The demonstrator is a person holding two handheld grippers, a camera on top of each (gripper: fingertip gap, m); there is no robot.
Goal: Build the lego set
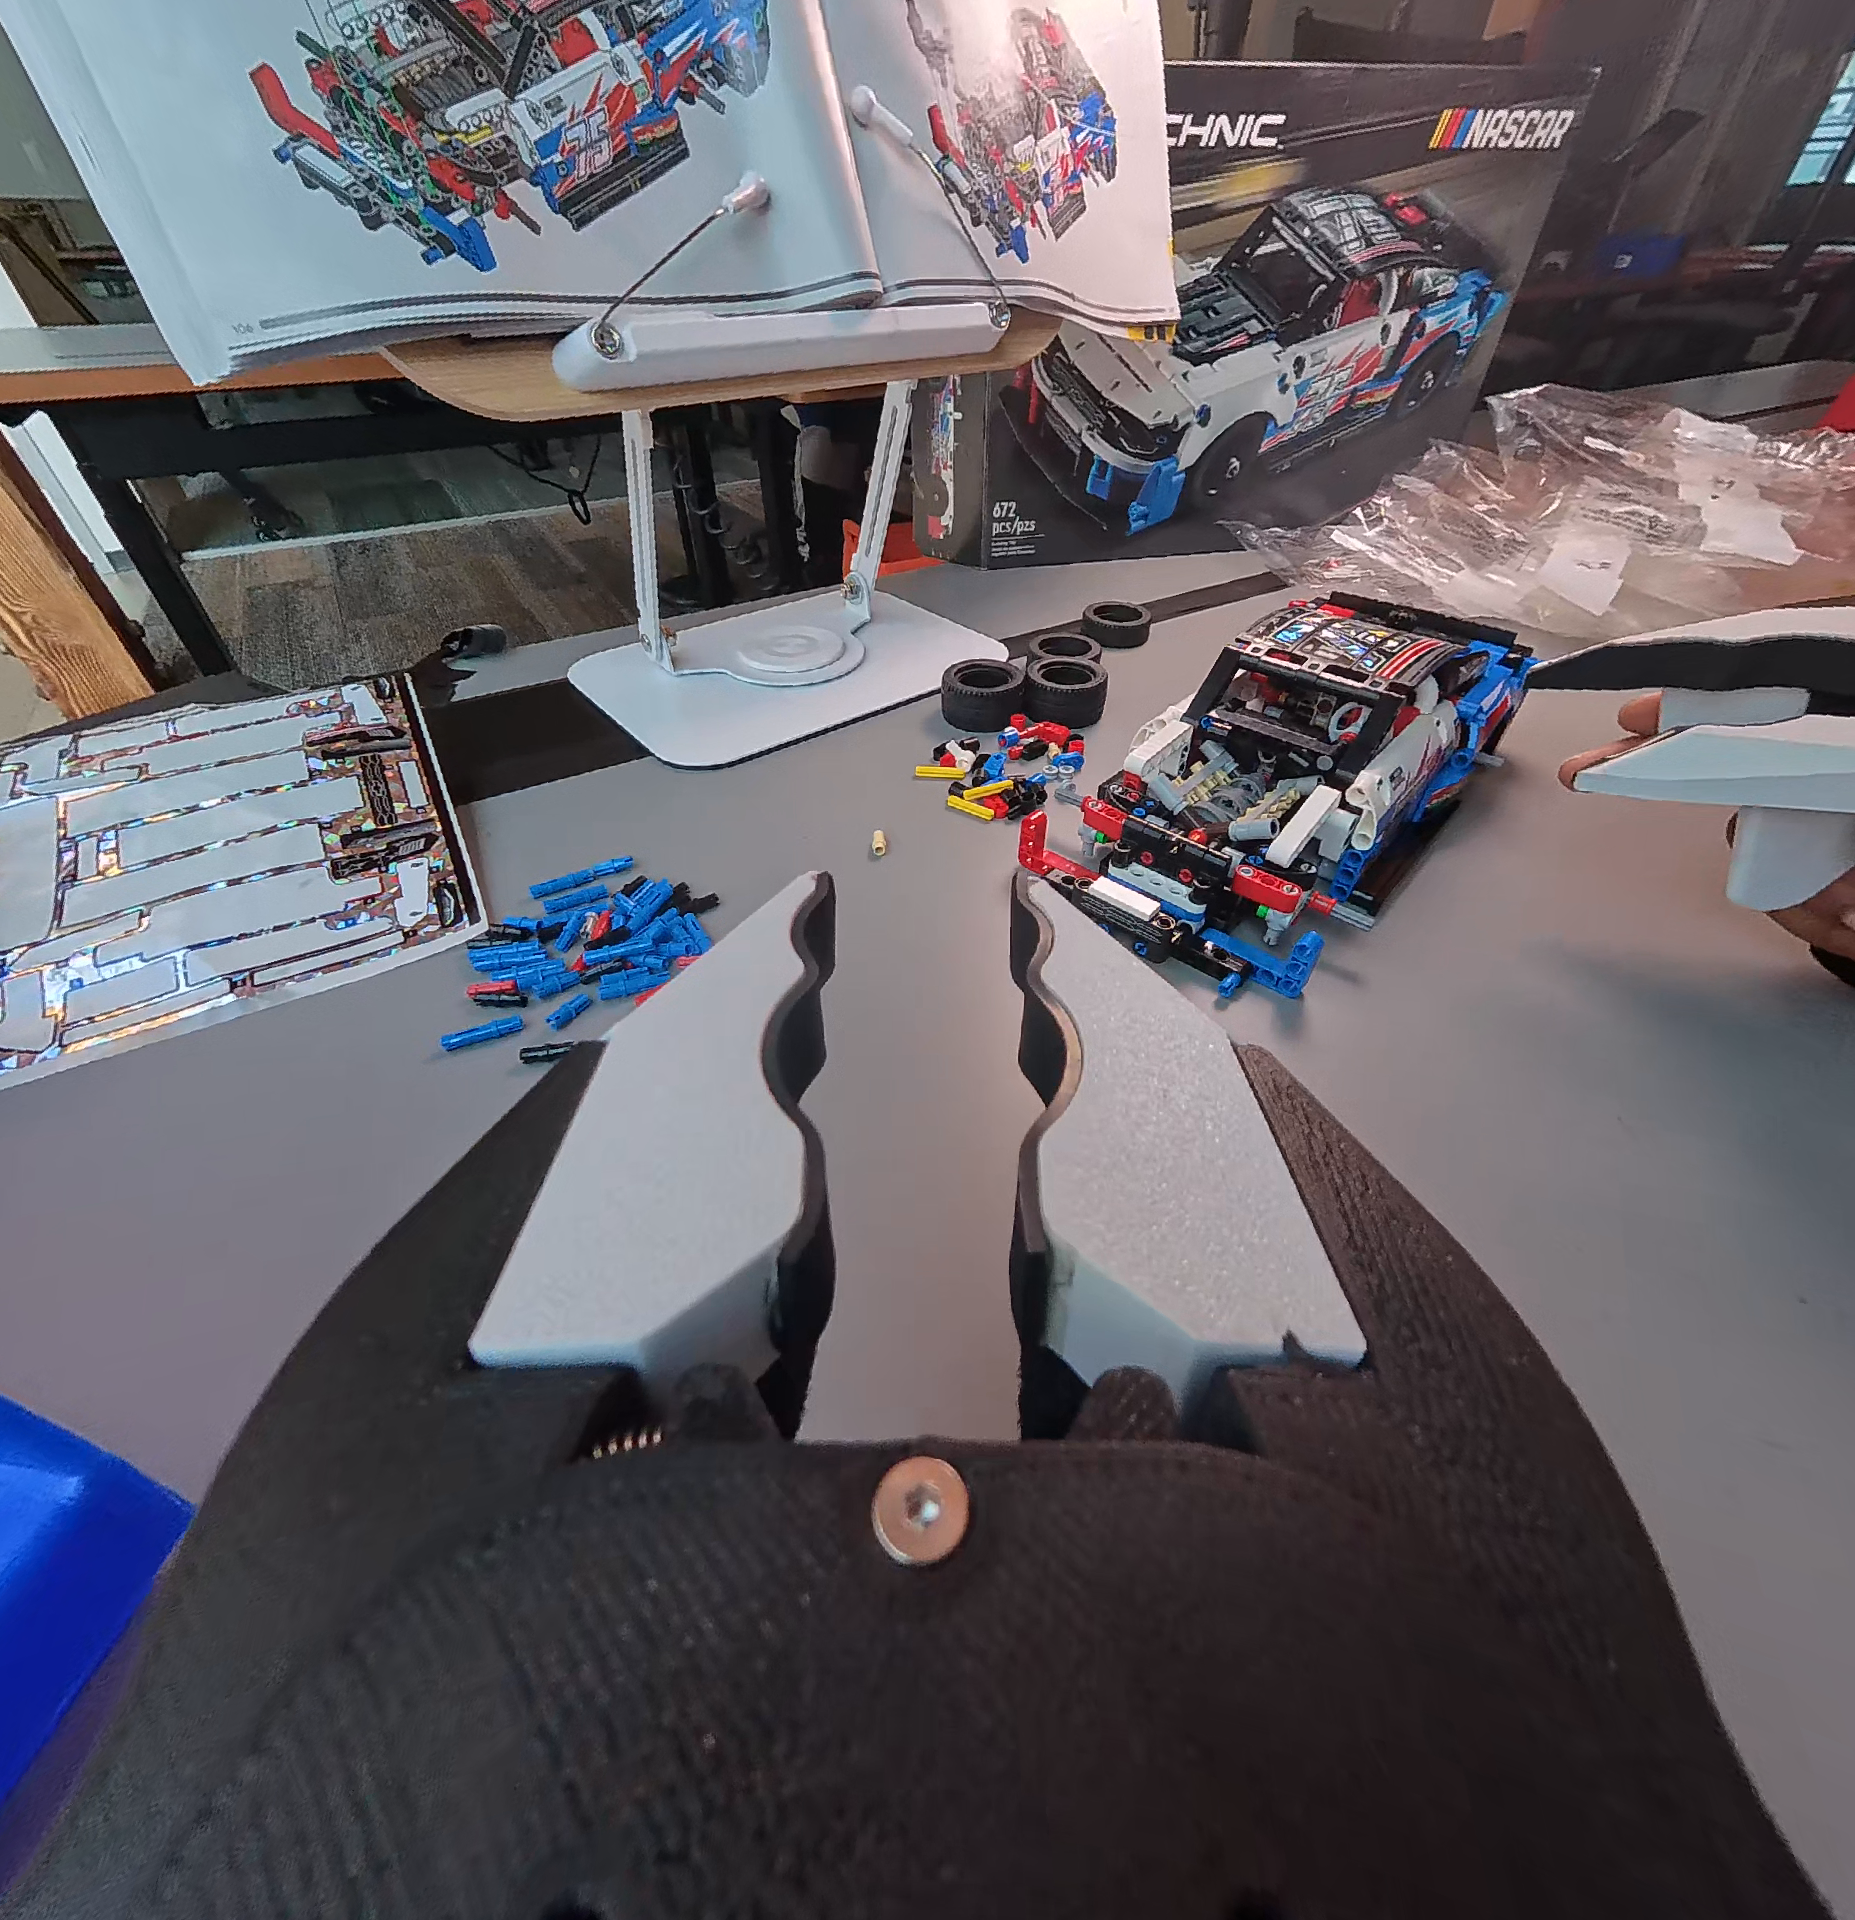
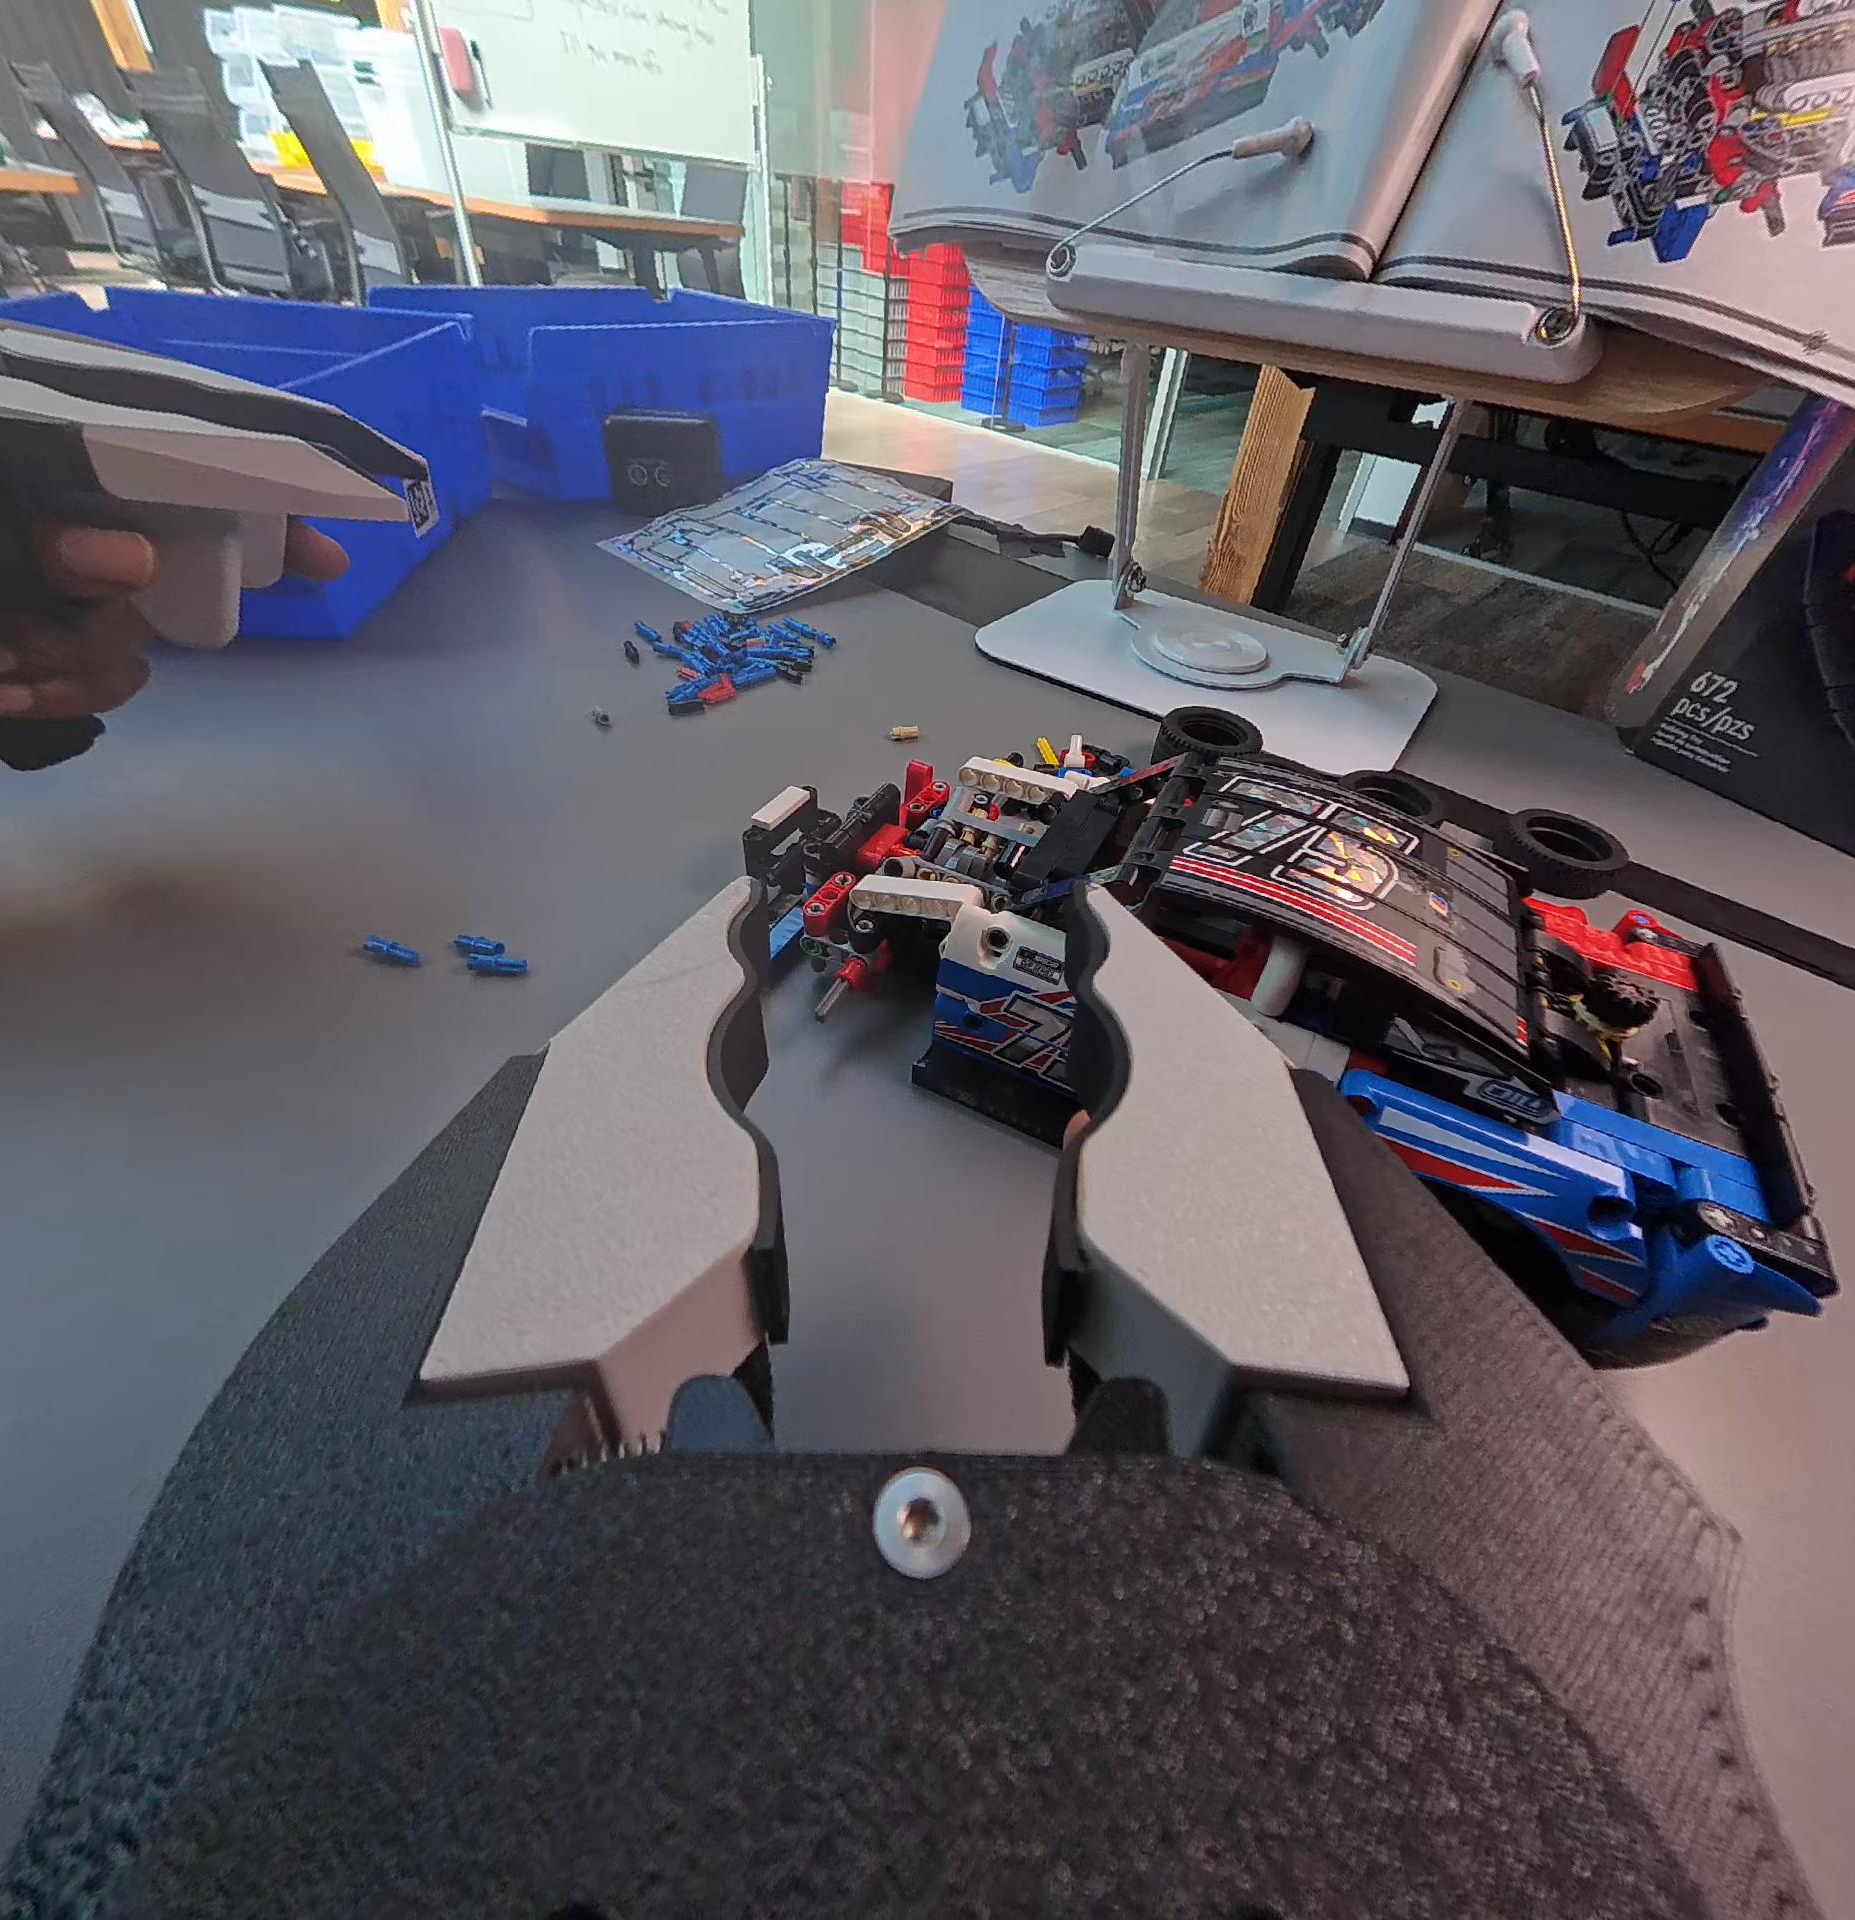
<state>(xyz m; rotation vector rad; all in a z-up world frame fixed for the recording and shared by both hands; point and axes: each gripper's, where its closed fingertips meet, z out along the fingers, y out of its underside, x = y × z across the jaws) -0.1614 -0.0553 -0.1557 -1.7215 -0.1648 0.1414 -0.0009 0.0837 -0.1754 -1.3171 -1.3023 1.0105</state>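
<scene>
Both tongs released, empty: left gripper (image 1: 921,904), right gripper (image 2: 912,914). Car (image 2: 1318,997) at the right gripper's 1 o'clock looks light, rigid, but its loose front is likely fragile; best gripped across the solid blue side. Pins (image 1: 590,935) at the left gripper's 10 o'clock look tiny and slippery.

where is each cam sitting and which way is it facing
Left wrist view: on the left gripper, open above the grey table, facing the booklet stand; the right gripper enters at the right.
Right wrist view: on the right gripper, open, facing the lego car; a hand shows at the left.
Shared: car, blue pins, sticker sheet.

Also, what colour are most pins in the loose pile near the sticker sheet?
Blue pins; clearest in the left wrist view.
</scene>
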